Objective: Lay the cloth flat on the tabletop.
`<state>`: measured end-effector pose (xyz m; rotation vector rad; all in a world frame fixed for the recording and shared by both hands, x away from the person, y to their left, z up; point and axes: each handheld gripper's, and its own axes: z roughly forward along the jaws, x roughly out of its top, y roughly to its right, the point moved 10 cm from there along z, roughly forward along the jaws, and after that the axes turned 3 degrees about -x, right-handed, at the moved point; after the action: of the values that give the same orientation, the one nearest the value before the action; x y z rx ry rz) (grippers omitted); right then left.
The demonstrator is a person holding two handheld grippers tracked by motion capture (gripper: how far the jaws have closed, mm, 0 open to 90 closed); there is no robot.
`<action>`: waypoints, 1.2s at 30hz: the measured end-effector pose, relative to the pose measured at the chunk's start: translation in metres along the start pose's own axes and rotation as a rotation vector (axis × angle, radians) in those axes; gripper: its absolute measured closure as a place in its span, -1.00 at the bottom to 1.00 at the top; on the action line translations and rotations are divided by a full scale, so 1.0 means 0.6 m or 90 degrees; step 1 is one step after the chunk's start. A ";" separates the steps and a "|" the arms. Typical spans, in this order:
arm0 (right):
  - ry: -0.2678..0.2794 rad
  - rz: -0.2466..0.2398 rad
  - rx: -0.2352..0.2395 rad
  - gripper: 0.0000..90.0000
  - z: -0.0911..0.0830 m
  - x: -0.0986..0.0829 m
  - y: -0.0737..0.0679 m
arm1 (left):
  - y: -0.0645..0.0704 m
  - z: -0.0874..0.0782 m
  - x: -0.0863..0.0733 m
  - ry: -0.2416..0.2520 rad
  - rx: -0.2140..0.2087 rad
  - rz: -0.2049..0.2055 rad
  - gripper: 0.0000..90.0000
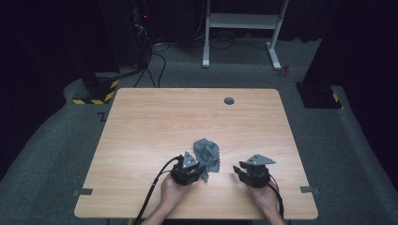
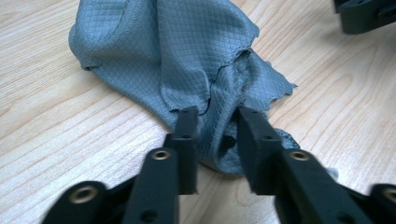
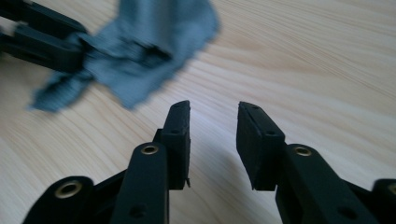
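Note:
A crumpled grey-blue cloth (image 1: 207, 152) lies on the wooden table (image 1: 187, 117), near its front middle. My left gripper (image 1: 202, 171) sits at the cloth's near edge. In the left gripper view its jaws (image 2: 217, 114) stand apart on either side of a fold of the cloth (image 2: 187, 51), with fabric lying in the gap. To the right of the cloth my right gripper (image 1: 237, 168) is held open over bare wood (image 3: 214, 109), nothing between its fingers. The right gripper view has the cloth (image 3: 154, 46) and the left gripper (image 3: 81, 44) at upper left, blurred.
A round cable hole (image 1: 229, 101) sits near the table's far edge. Beyond the table are a white desk frame (image 1: 241, 28), cables on the grey carpet, and a yellow-and-black striped base (image 1: 96, 96) at far left. Tape marks (image 1: 82, 191) stick out at the front corners.

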<state>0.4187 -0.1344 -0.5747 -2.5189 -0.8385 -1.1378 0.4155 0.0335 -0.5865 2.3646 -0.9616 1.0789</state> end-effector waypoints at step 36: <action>-0.026 -0.077 0.016 0.59 0.038 0.010 -0.052 | -0.015 -0.044 -0.010 0.001 0.048 0.025 0.23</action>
<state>0.4171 -0.0968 -0.5852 -2.5094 -1.0215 -1.1076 0.4051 0.0576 -0.5745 2.4140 -0.9859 1.1509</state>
